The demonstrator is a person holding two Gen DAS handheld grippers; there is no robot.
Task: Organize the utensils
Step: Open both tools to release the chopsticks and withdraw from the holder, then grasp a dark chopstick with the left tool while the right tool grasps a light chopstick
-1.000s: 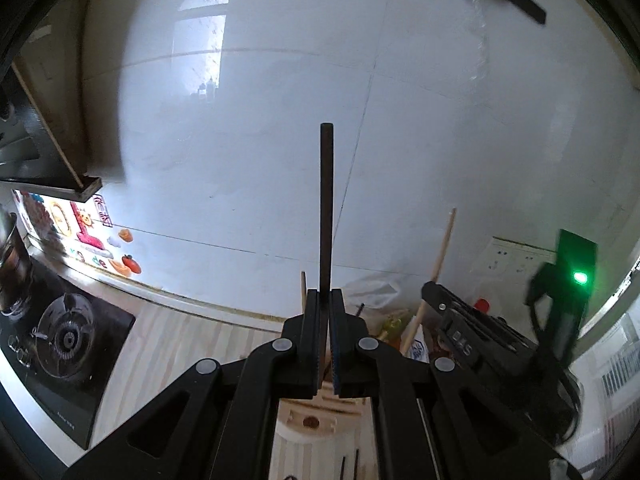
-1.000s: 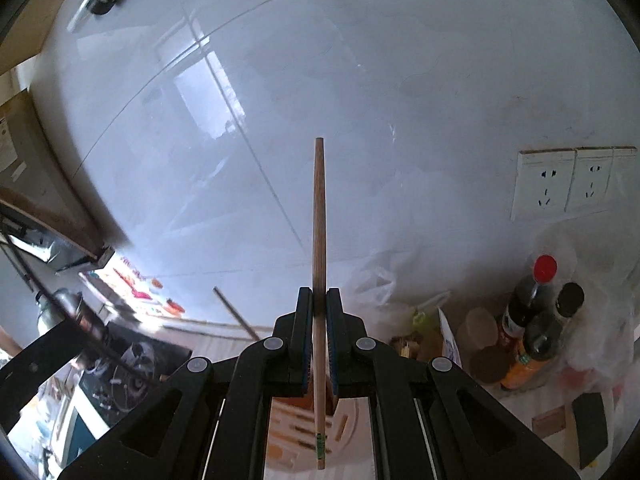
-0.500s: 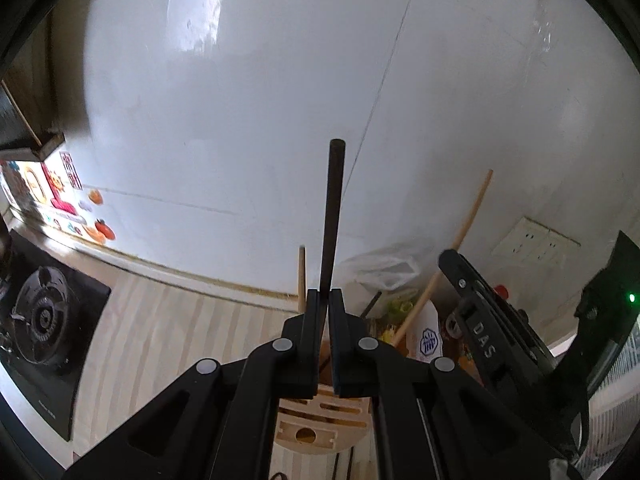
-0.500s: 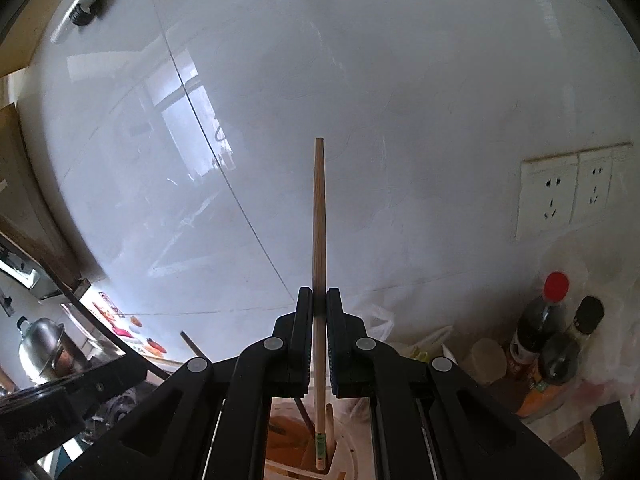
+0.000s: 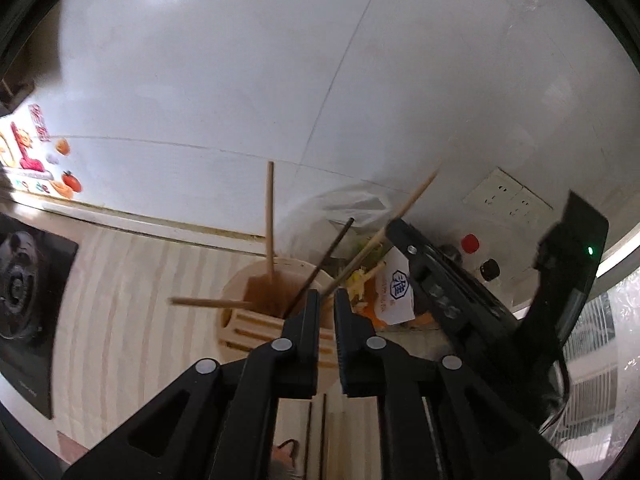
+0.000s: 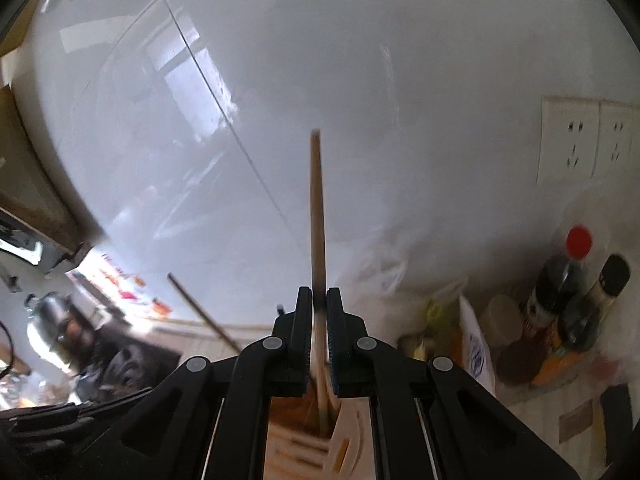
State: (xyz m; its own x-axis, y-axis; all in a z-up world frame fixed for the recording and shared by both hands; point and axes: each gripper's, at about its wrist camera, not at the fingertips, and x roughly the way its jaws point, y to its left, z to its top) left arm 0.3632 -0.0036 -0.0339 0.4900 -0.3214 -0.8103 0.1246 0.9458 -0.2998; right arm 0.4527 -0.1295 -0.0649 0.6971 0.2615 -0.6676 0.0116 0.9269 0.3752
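Observation:
A round pale wooden holder (image 5: 240,320) stands on the striped counter just beyond my left gripper (image 5: 325,300). Its jaws are opening with nothing between them. The dark chopstick (image 5: 332,248) leans free in the holder's brown compartment, beside an upright light one (image 5: 270,220) and another tipped left (image 5: 208,302). My right gripper (image 6: 319,300) hangs over the same holder (image 6: 352,432). Its jaws are opening, and a blurred light wooden chopstick (image 6: 317,208) stands loose between them, lower end in the holder. The left wrist view shows this chopstick (image 5: 412,200) slanting right.
A black gas stove (image 5: 24,288) lies at the left and a kettle (image 6: 52,320) stands on it. Sauce bottles (image 6: 560,280), a white carton (image 5: 396,292), a plastic bag and wall sockets (image 6: 588,140) crowd the right. Two more chopsticks (image 5: 316,432) lie on the counter under my left gripper.
Both grippers sank toward the holder and tipped downward. The left one let go of the dark chopstick, which now leans in the holder. The right jaws loosened around the wooden chopstick.

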